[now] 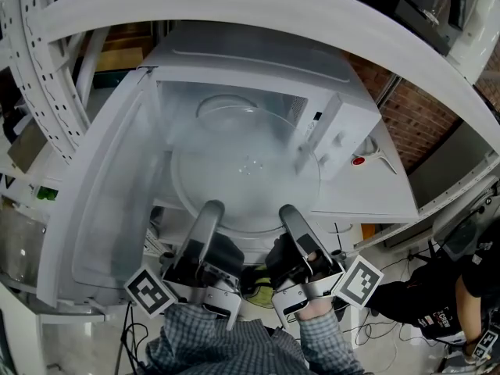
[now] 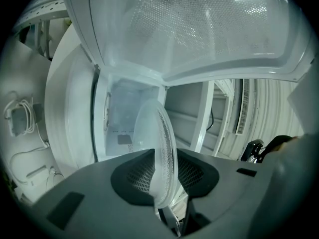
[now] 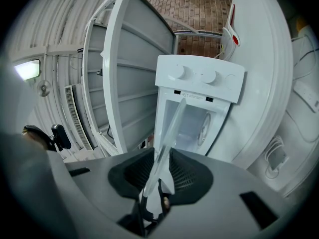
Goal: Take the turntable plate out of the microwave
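The left tool and the right tool were each clamped on the near rim of the round clear glass turntable plate, side by side. The plate was held up at the mouth of the white microwave, whose door stood open at the left.

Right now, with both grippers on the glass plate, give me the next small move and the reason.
Probably draw the turntable plate straight back toward you, keeping both grips. The left gripper and right gripper are both shut on its near rim. Its far rim looks close to the open mouth of the microwave, whose door is swung out on the left.
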`<control>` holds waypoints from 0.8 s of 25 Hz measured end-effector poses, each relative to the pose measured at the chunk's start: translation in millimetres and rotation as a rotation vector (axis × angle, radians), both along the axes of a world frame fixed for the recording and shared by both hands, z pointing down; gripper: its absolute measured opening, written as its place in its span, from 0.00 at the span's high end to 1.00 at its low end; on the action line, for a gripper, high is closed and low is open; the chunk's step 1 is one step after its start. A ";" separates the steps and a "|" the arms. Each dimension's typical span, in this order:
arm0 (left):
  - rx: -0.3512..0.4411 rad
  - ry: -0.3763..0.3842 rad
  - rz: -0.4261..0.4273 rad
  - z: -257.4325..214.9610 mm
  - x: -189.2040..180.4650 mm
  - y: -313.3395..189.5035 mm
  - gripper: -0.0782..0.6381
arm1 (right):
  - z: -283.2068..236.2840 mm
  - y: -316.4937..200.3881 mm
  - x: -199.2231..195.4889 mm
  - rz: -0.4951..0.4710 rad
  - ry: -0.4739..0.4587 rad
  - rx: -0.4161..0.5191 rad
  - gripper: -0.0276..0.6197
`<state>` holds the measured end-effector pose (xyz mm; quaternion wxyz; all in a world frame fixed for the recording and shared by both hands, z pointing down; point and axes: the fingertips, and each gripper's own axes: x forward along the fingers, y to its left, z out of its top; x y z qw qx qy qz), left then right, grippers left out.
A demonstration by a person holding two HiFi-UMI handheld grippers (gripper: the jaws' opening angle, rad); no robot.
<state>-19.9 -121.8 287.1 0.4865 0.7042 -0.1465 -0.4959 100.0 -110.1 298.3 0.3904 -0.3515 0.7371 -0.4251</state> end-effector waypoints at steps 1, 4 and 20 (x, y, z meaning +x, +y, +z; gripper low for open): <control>0.000 -0.002 -0.001 0.2 -0.5 -0.1 0.74 | 0.3 -0.3 -0.6 -0.001 0.000 -0.001 0.82; 0.004 -0.005 -0.006 -0.5 -2.0 -0.6 0.74 | 0.3 -1.4 -2.1 -0.005 0.002 0.000 0.82; -0.004 0.000 -0.026 -0.1 -8.5 -4.0 0.74 | 0.1 -7.2 -8.4 -0.024 0.011 0.002 0.82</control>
